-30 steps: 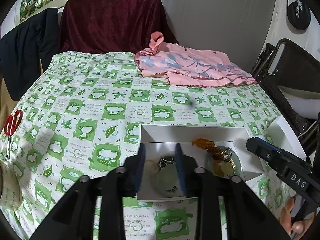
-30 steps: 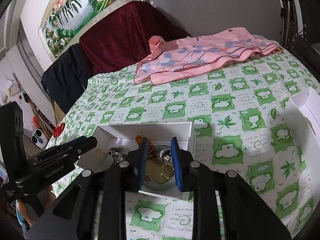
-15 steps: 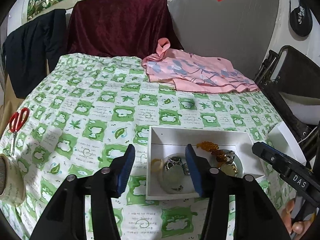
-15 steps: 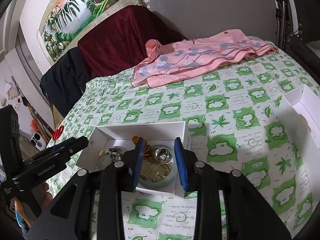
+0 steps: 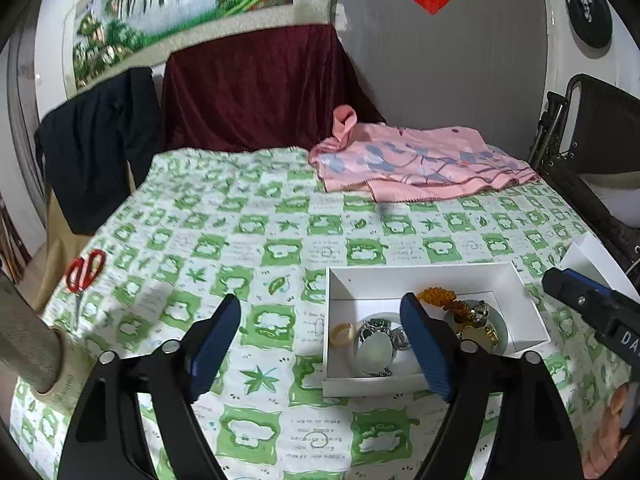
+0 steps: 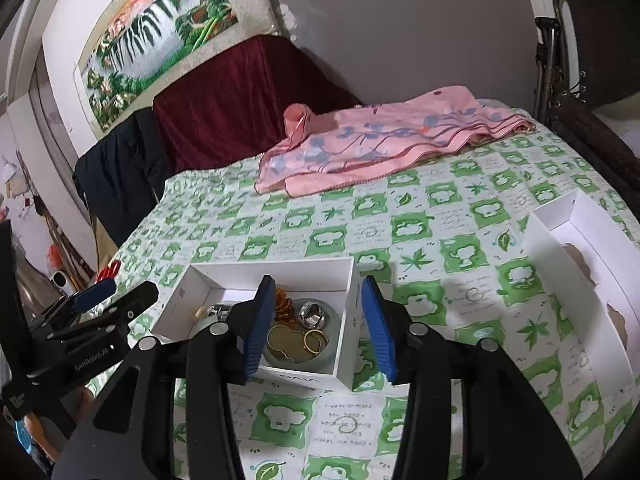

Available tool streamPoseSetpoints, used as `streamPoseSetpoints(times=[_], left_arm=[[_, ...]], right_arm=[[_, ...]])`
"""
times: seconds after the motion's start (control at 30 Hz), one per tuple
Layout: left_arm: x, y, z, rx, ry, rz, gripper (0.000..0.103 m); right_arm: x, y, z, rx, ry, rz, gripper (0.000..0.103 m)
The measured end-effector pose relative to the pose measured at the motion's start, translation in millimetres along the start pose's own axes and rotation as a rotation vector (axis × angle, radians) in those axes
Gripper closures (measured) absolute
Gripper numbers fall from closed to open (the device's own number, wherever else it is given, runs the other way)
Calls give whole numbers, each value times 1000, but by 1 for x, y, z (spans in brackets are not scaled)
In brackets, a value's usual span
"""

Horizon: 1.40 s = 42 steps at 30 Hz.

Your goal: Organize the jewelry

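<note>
While both grippers hang above the bed, the risk is a clumsy reach: the scissors (image 5: 82, 276) lie far left, and the white box (image 5: 424, 276) of jewelry (image 6: 298, 332) sits on soft bedding, so a finger catching its wall could tip it and scatter rings. Left gripper (image 5: 324, 344) is spread wide, holding and touching nothing. Right gripper (image 6: 320, 324) is also spread, empty, its jaws straddling the box's right wall. An empty lid (image 6: 560, 224) lies far right.
</note>
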<state>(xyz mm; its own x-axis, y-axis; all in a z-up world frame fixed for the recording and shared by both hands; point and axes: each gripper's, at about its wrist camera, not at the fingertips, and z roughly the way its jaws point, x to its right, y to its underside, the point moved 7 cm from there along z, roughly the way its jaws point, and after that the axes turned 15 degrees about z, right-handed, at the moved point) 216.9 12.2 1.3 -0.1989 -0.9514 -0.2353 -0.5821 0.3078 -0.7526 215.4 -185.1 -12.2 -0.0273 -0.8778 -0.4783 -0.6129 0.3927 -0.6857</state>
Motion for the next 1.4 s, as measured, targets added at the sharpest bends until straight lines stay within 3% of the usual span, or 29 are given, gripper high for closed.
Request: streamPoseSetpoints(times=[0.37, 0.63, 0.7, 0.9, 1.4], left_arm=[[-6, -1, -15, 33, -41, -21, 11], [-12, 6, -23, 32, -109, -15, 6], [-14, 9, -24, 26, -117, -13, 6], [-15, 11, -21, 9, -70, -45, 6], [-3, 8, -26, 29, -102, 18, 6]], right_arm=[[0, -6, -19, 49, -4, 9, 52], [-8, -3, -32, 90, 6, -27, 38], [-10, -1, -32, 88, 11, -36, 30], [-14, 9, -27, 65, 44, -60, 21], [-5, 27, -14, -29, 98, -27, 16]])
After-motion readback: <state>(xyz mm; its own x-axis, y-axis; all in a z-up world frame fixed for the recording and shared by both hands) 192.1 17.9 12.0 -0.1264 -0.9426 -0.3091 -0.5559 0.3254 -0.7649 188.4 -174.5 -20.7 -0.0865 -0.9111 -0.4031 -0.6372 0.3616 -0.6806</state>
